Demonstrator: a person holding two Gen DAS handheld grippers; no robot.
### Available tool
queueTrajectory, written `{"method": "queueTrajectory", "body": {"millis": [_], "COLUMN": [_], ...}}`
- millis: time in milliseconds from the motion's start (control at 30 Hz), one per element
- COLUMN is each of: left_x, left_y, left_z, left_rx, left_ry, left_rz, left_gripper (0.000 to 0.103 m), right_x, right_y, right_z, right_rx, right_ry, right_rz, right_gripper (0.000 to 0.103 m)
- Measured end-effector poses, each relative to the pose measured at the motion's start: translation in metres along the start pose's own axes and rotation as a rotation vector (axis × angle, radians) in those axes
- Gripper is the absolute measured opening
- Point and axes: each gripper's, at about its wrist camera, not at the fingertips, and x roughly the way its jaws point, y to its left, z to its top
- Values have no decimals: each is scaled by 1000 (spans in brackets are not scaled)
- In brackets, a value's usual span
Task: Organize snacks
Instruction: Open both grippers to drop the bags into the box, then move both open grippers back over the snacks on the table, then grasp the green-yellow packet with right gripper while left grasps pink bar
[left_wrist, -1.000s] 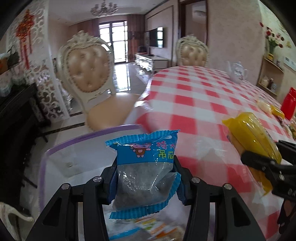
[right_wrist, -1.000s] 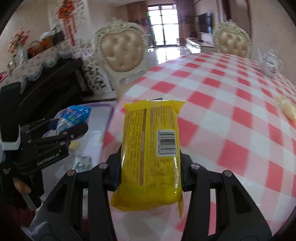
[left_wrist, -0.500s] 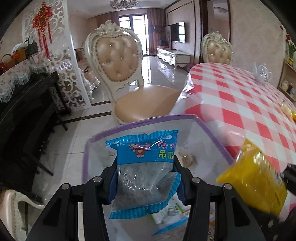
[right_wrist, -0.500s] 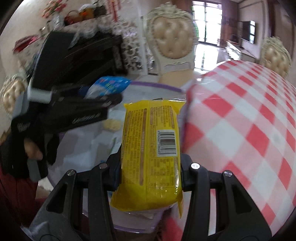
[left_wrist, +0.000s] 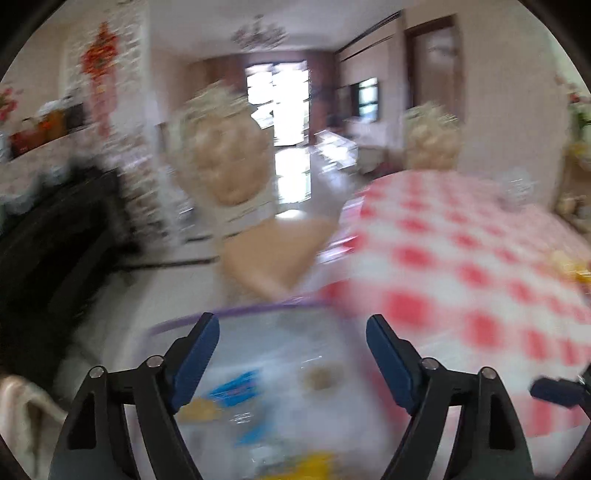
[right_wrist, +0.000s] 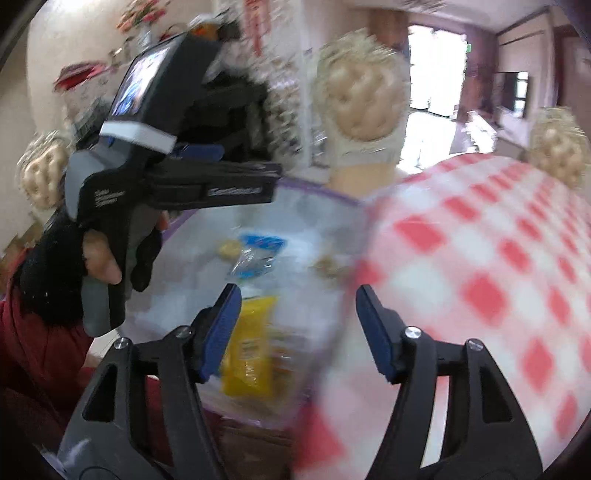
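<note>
Both views are blurred by motion. My left gripper (left_wrist: 292, 350) is open and empty above a clear bin with a purple rim (left_wrist: 236, 310). The blue snack packet (left_wrist: 236, 384) lies inside the bin. My right gripper (right_wrist: 297, 332) is open and empty over the same bin (right_wrist: 317, 190). The yellow snack pack (right_wrist: 249, 356) lies in the bin just below my right fingers. The blue packet also shows in the right wrist view (right_wrist: 258, 254), farther in. The left gripper body (right_wrist: 177, 177) is seen from the side in the right wrist view.
The red-and-white checked table (left_wrist: 461, 277) stands right of the bin. A cream upholstered chair (left_wrist: 229, 173) stands behind the bin. Small snacks (left_wrist: 570, 262) lie at the table's far right. A dark cabinet (left_wrist: 55, 236) is on the left.
Both grippers have opened. The blue packet and the yellow pack have dropped into the bin. Both cameras are moving fast.
</note>
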Motion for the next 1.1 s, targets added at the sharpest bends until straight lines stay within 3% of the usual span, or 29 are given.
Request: {"method": "queueTrajectory", "body": {"millis": [100, 133, 267, 400, 467, 567, 667, 767, 867, 933, 1100], "left_x": [4, 9, 27, 46, 52, 60, 69, 79, 84, 89, 100], "left_y": [-67, -102, -219, -334, -377, -430, -460, -471, -465, -461, -475], "left_z": [10, 12, 9, -2, -6, -5, -7, -10, -12, -6, -2], "left_rx": [42, 69, 172, 272, 284, 256, 187, 181, 201, 151, 162], "left_ry": [6, 30, 129, 212, 243, 255, 238, 230, 192, 190, 225], "left_rz": [-216, -310, -555, -700, -737, -777, -811, -842, -827, -835, -853], "left_gripper": [85, 86, 86, 86, 86, 86, 86, 86, 86, 86, 86], "right_x": [-38, -50, -108, -172, -208, -245, -270, -265, -255, -243, -222], "right_y": [-59, -80, -186, -281, -325, -371, -413, -441, -464, -476, -486], "right_z": [-21, -30, -91, -159, -194, -227, -256, -255, -250, -246, -243], "right_rx": [93, 141, 408, 689, 840, 958, 1095, 1108, 1089, 1086, 1016], "right_ry": [-23, -24, -20, -37, -56, -84, -127, -103, -67, -38, 127], "right_rz": [-132, -165, -372, -542, -636, -756, -795, -832, -860, -861, -940], "right_gripper": [72, 72, 72, 72, 72, 72, 70, 67, 64, 64, 63]}}
